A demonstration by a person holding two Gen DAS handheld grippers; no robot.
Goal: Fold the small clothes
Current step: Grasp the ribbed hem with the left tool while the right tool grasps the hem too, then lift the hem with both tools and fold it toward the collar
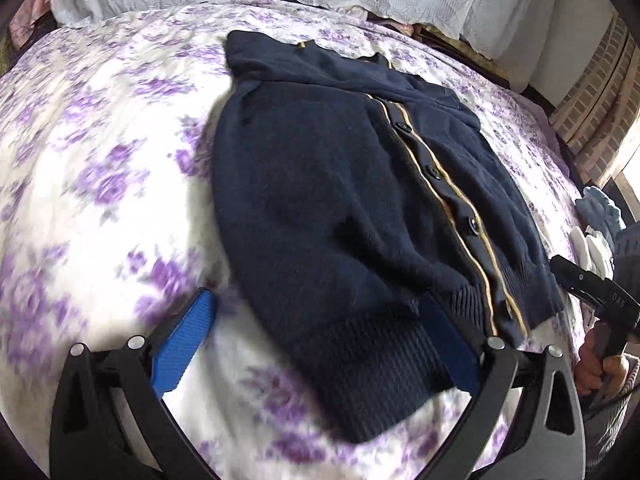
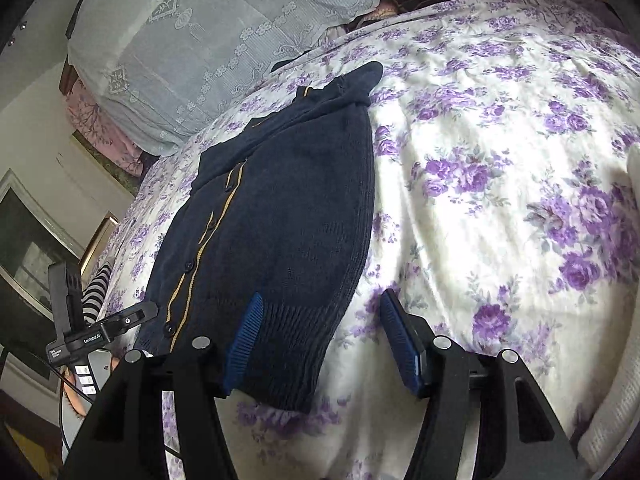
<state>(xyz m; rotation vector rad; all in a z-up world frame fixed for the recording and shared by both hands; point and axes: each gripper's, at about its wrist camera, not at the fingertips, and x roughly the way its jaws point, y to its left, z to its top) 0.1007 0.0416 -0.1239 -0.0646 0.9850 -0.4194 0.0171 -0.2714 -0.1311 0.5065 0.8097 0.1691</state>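
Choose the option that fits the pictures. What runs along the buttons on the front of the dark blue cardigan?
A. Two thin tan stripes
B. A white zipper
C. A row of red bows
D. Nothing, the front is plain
A: on the cardigan, which lies on the floral bedspread, two thin tan stripes run beside the dark buttons from the collar down to the ribbed hem.

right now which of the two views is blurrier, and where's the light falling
The left wrist view is blurrier: the floral bedspread smears with motion at left and bottom, while the navy cardigan stays fairly sharp. The right wrist view is crisp, its flowers clean-edged, with daylight brightest on the bedspread right of the cardigan. Both bow at the fisheye edges.
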